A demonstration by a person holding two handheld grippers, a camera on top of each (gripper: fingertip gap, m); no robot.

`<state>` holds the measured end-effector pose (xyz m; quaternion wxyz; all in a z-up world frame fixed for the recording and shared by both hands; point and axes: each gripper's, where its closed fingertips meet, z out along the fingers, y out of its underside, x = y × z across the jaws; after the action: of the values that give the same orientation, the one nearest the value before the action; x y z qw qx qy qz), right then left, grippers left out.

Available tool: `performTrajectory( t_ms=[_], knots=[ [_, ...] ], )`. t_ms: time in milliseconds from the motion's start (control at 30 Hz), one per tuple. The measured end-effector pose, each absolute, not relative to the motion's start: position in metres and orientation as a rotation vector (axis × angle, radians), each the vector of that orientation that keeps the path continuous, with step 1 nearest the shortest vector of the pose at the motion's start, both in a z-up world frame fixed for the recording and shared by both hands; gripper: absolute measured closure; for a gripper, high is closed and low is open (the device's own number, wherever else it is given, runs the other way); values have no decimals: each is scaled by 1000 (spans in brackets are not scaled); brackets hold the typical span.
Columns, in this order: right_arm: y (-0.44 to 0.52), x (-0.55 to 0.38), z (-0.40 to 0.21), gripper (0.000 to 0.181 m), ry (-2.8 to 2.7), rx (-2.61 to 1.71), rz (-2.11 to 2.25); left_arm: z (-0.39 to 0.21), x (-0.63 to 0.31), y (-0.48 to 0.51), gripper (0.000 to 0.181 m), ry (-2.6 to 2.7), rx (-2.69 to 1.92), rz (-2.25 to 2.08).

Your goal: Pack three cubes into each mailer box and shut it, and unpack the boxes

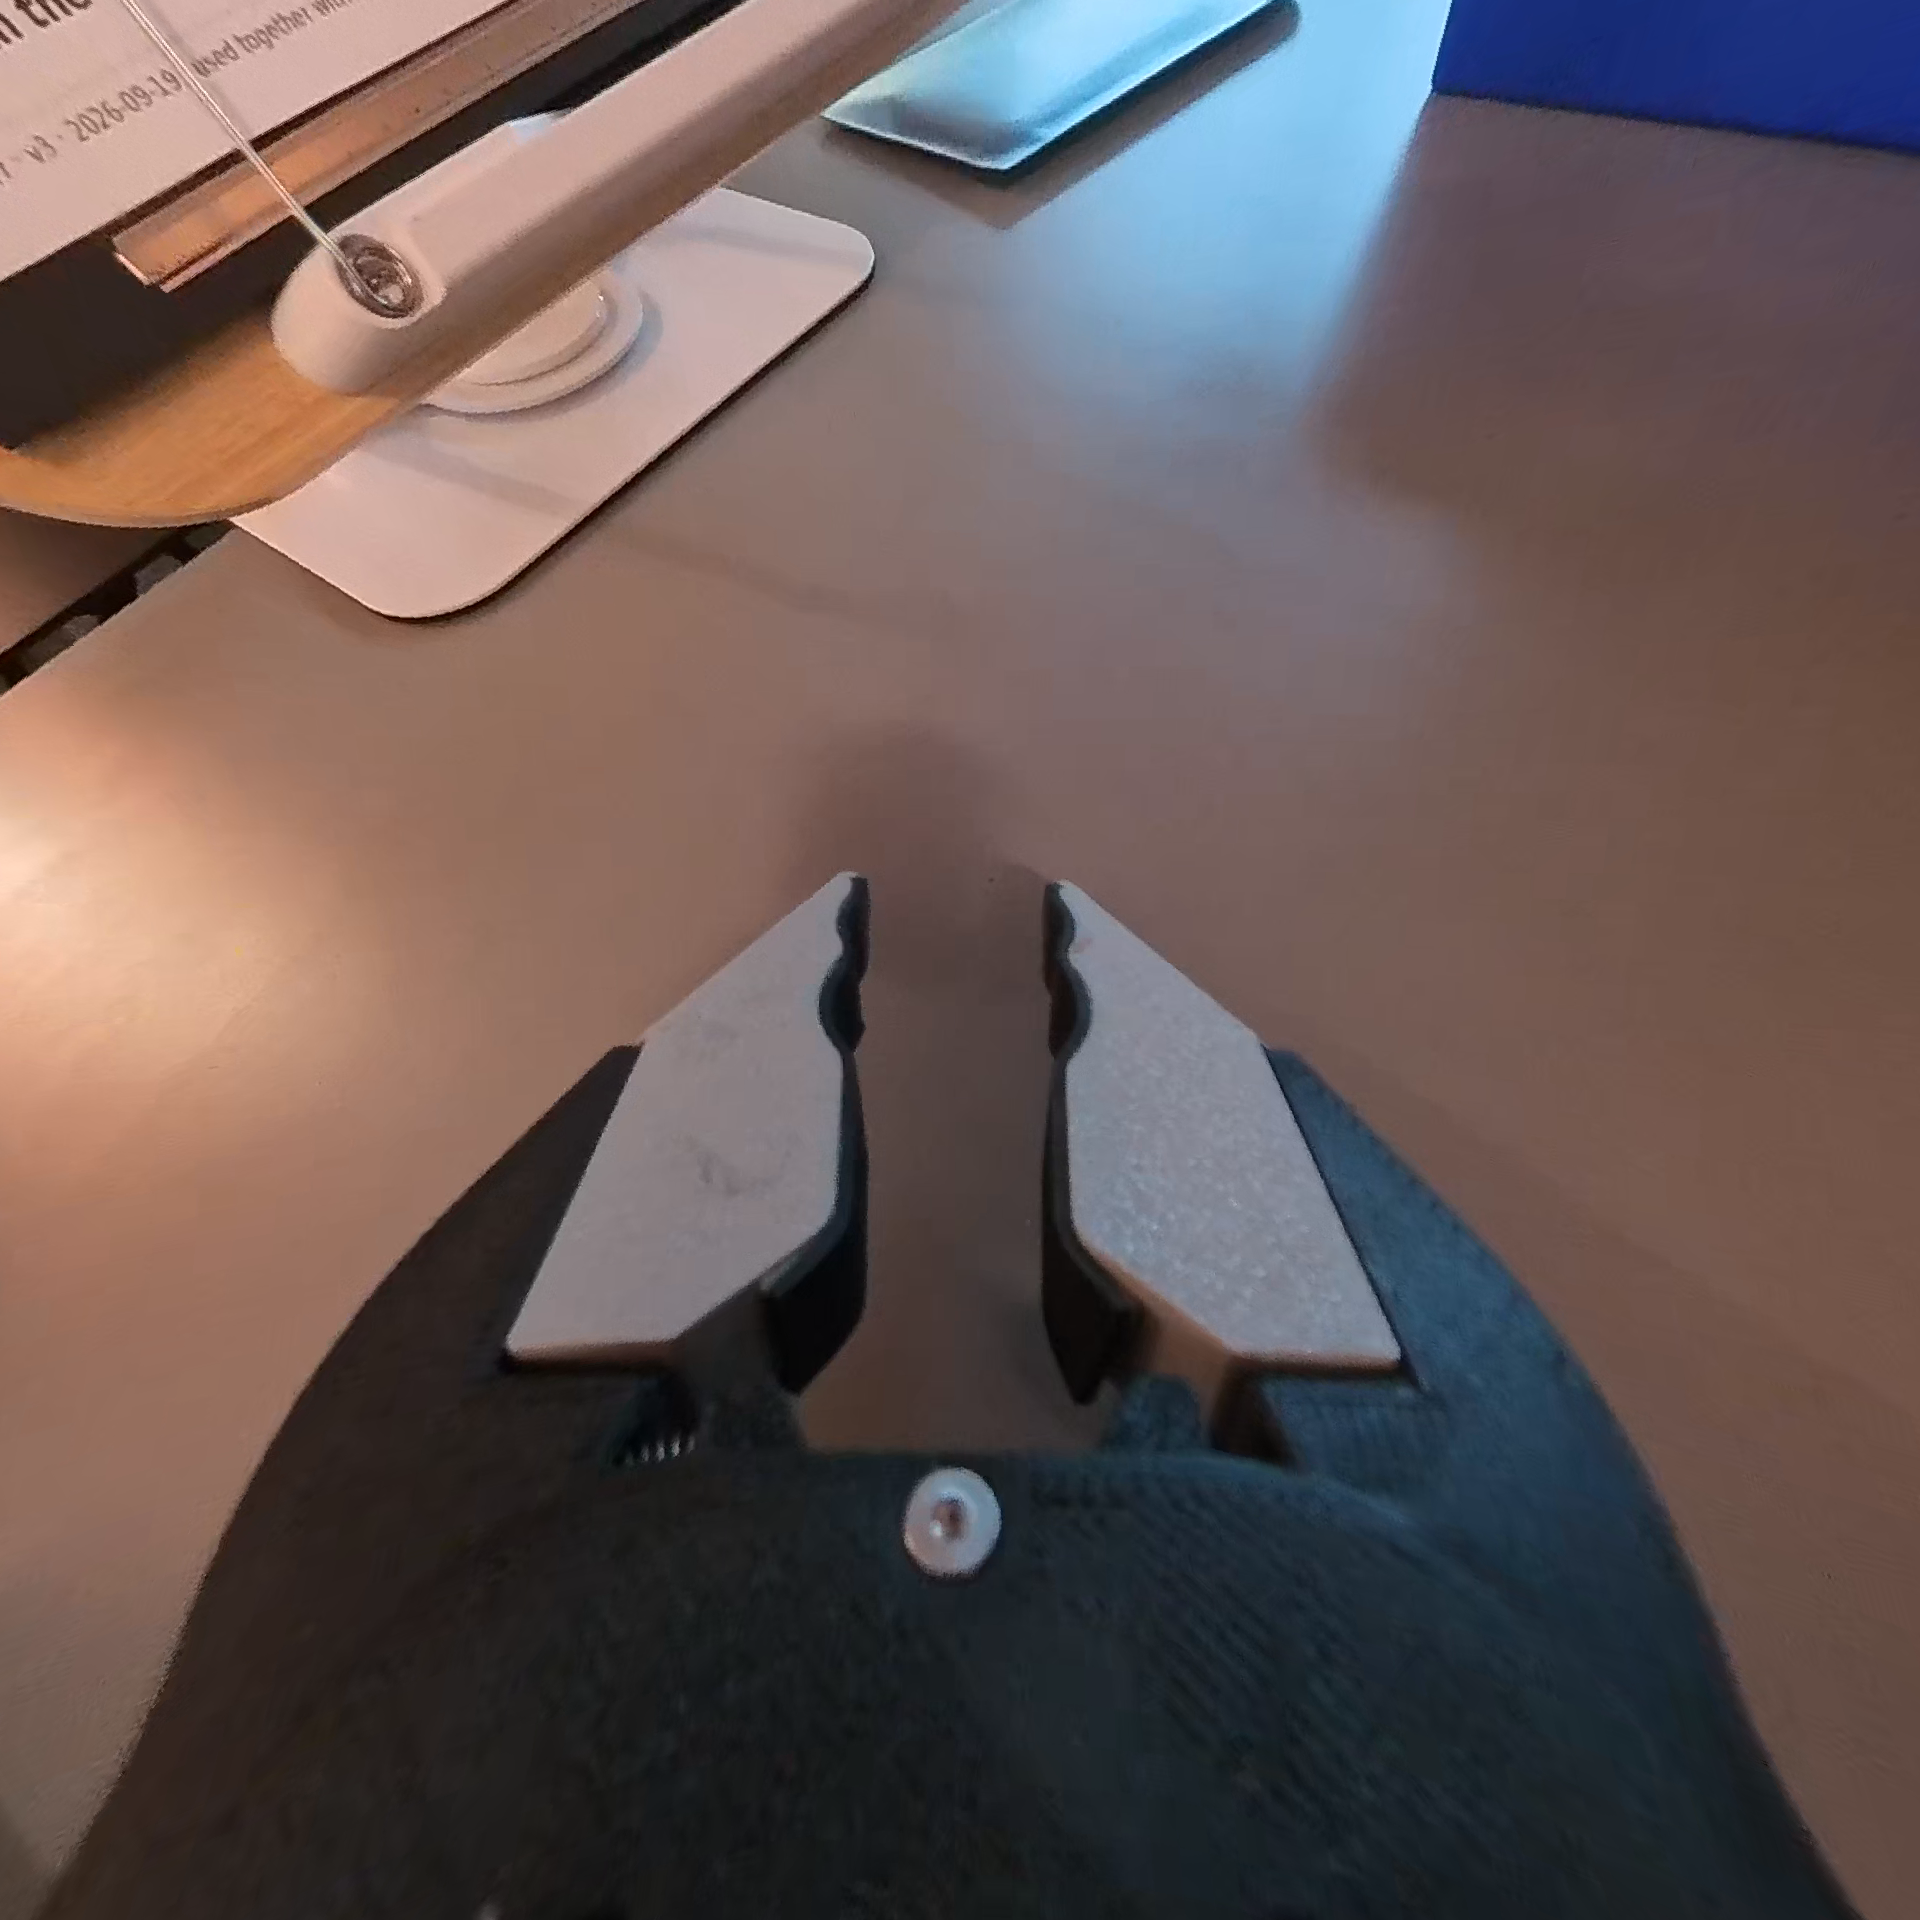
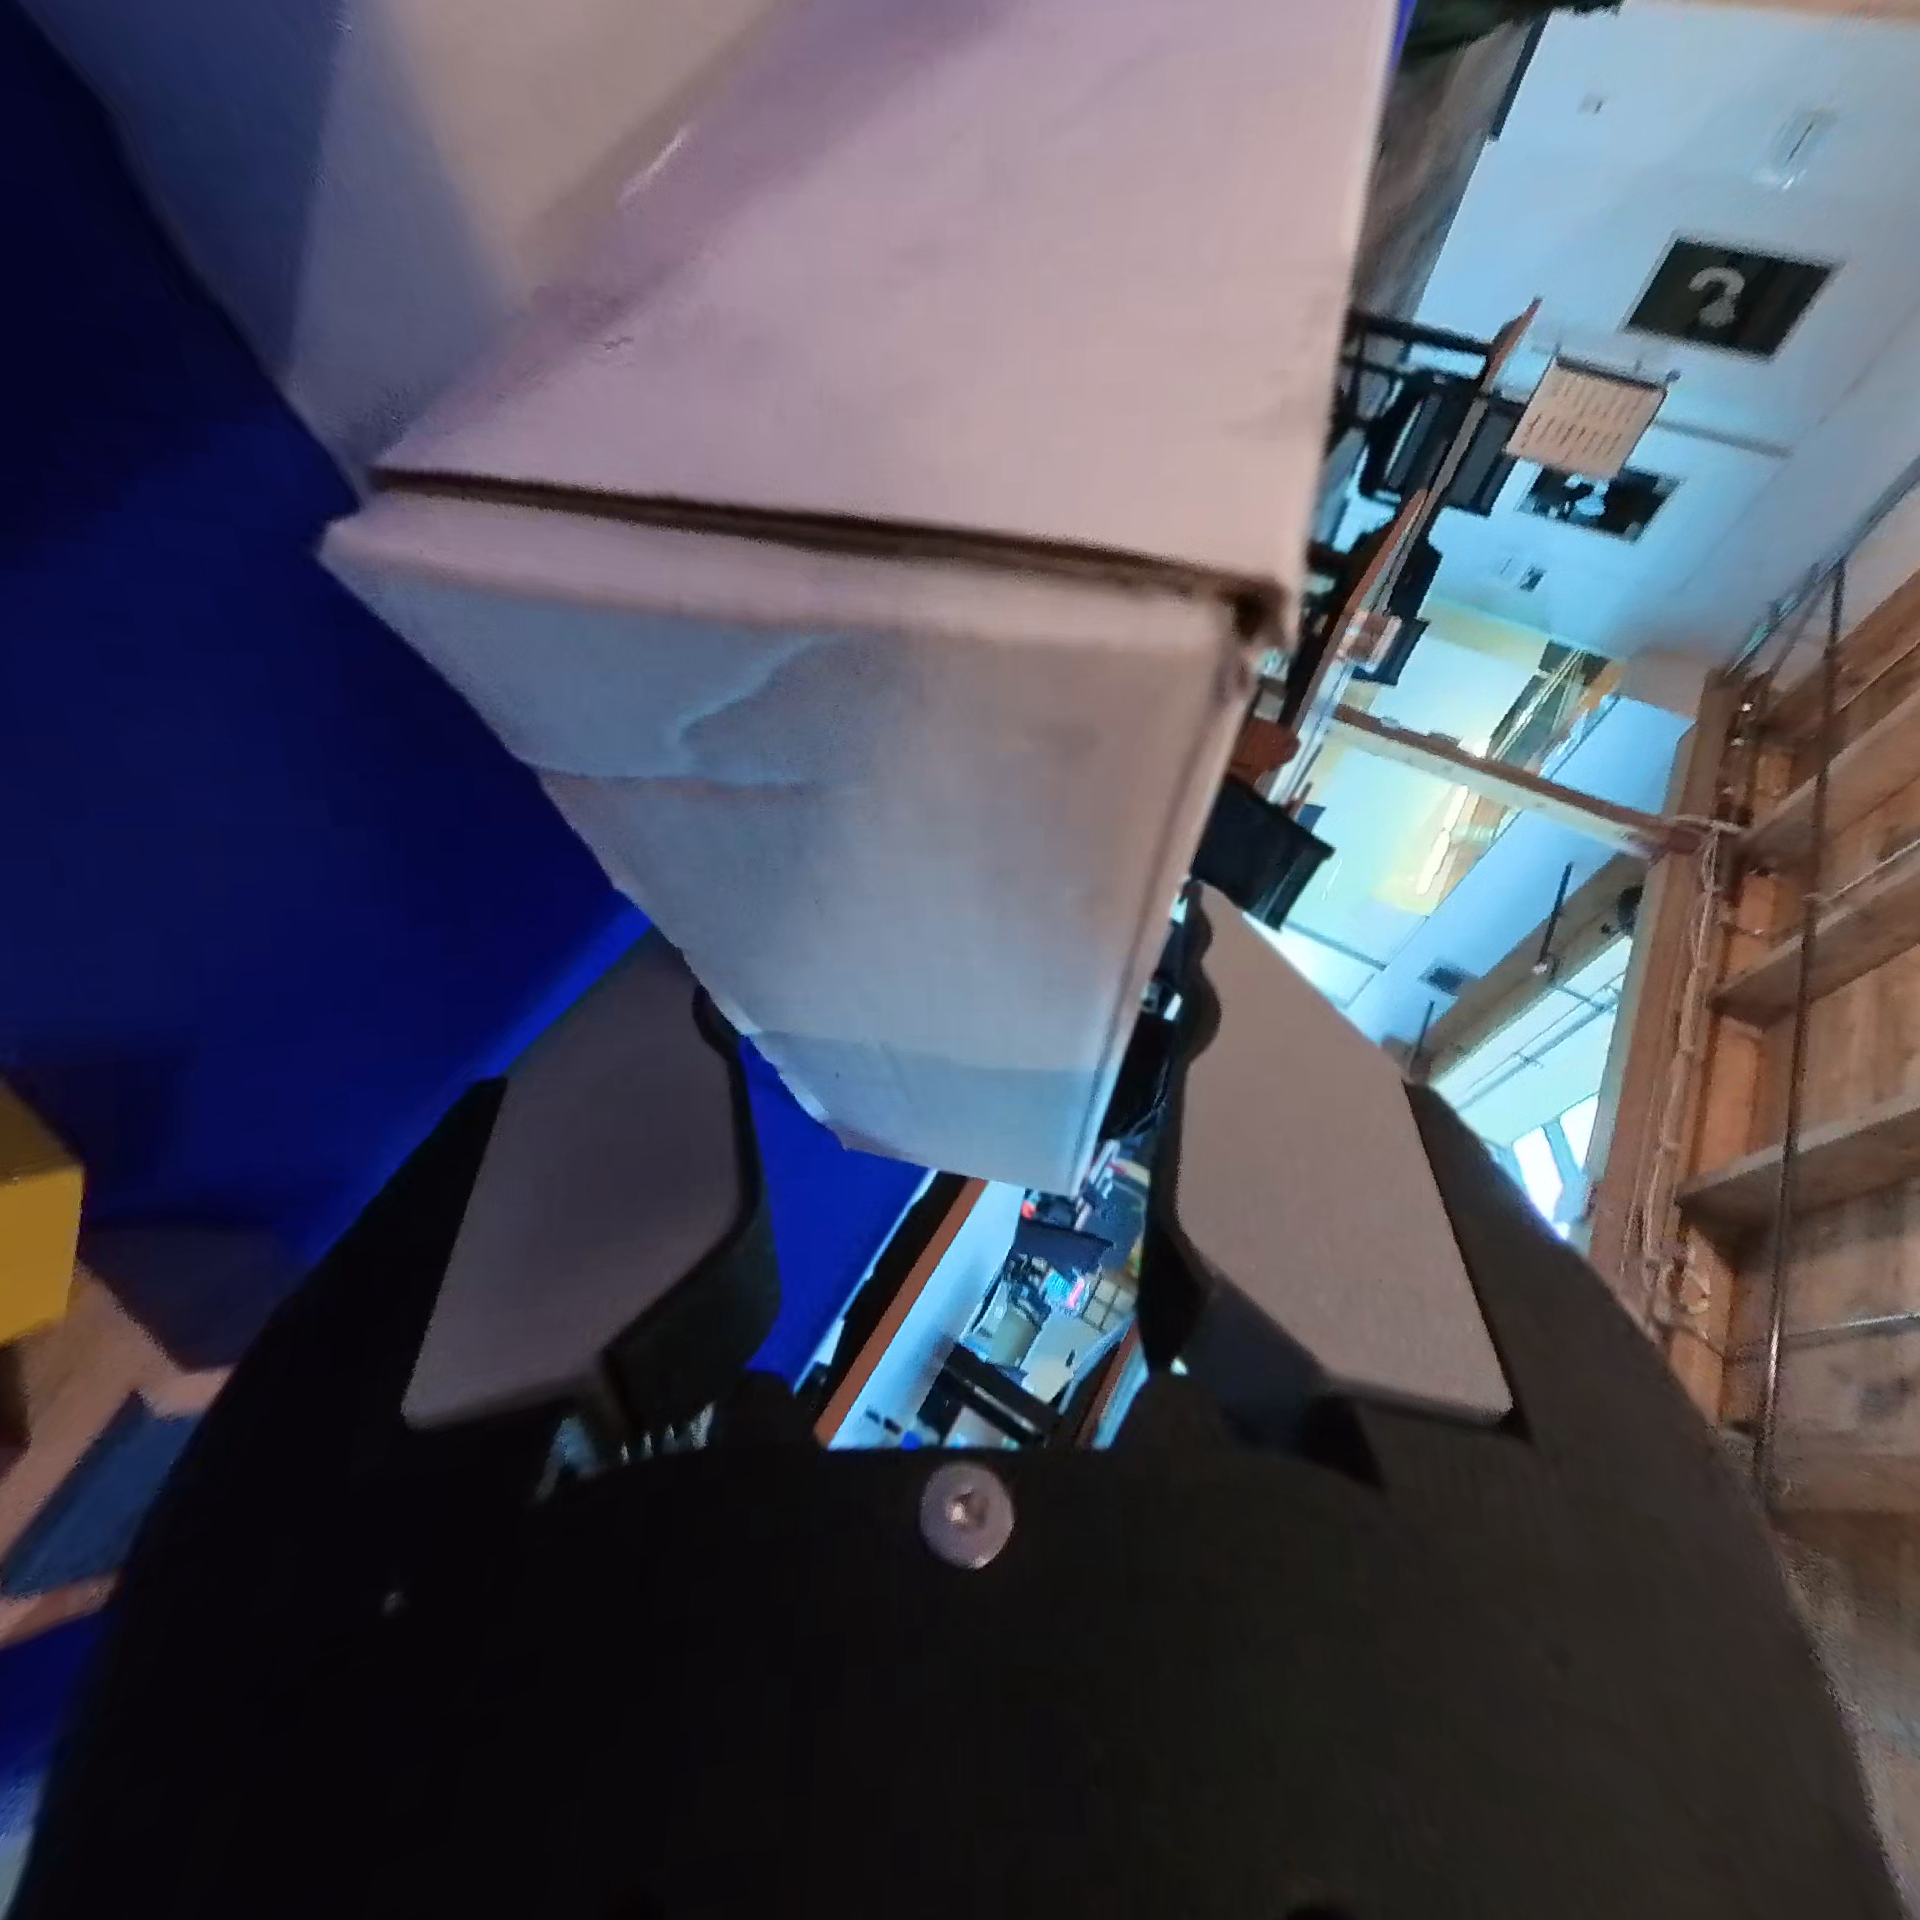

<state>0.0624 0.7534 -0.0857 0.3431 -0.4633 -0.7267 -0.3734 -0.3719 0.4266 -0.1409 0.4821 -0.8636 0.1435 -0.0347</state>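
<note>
My right gripper (image 2: 951,966) is shut on one end of a white mailer box (image 2: 831,416) and holds it up in the air, tilted, with its lid closed. The box fills the upper middle of the right wrist view, and the room behind it looks turned sideways. A yellow cube (image 2: 31,1236) shows at the left edge of that view, over a brown surface. My left gripper (image 1: 956,914) is open and empty, low over the brown table (image 1: 1351,779). No cube or box shows in the left wrist view.
A white stand with a flat square base (image 1: 644,343) holds a printed sheet at the far left of the table. A flat grey pad (image 1: 1060,94) lies at the back. A blue panel (image 2: 208,727) stands behind the box. Wooden shelves (image 2: 1787,935) are on the right. One gripper's finger ends stand about 55 cm off the other's. The yellow cube (image 2: 31,1236) is about 10 cm from my right fingertips.
</note>
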Motion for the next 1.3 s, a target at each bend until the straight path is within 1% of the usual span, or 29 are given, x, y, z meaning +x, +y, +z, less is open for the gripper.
performTrajectory(
  t_ms=[33,167,267,400,433,500,567,667,733,767,800,867,933,1000,1067,1233,1300],
  knots=[
    [757,59,-88,97,-1876,-1216,-992,-141,-372,426,150,348,-2106,-88],
    [764,52,-104,83,-1913,-1327,-1050,-141,-372,425,151,347,-2107,-99],
    [756,57,-103,82,-1969,-1389,-1052,-141,-368,424,151,360,-2107,-143],
    [744,70,-80,84,-1939,-1426,-975,-142,-367,424,150,361,-2112,-168],
    [742,77,-75,86,-1926,-1445,-963,-142,-367,423,150,367,-2114,-170],
    [737,96,-71,94,-1923,-1523,-937,-143,-364,423,149,385,-2119,-173],
    [735,113,-73,110,-1900,-1621,-899,-144,-363,422,148,394,-2122,-166],
    [736,124,-85,123,-1852,-1745,-826,-145,-362,422,148,401,-2125,-162],
    [742,125,-93,151,-1835,-1772,-852,-145,-362,422,149,400,-2126,-164],
    [746,122,-95,161,-1820,-1772,-867,-145,-362,422,150,399,-2128,-165],
    [750,116,-98,162,-1800,-1774,-870,-145,-363,422,150,397,-2129,-166],
    [754,97,-106,153,-1753,-1805,-809,-145,-363,422,150,396,-2130,-167],
    [752,79,-112,157,-1719,-1853,-731,-146,-362,422,150,398,-2133,-170],
    [750,63,-114,150,-1699,-1839,-634,-146,-362,422,149,403,-2137,-173],
    [743,55,-116,151,-1692,-1848,-528,-148,-361,422,149,412,-2143,-167],
    [726,57,-101,148,-1541,-1878,-352,-151,-359,421,148,448,-2158,-134],
    [709,55,-92,141,-1453,-1898,-175,-152,-358,421,147,457,-2158,-115]
  ],
)
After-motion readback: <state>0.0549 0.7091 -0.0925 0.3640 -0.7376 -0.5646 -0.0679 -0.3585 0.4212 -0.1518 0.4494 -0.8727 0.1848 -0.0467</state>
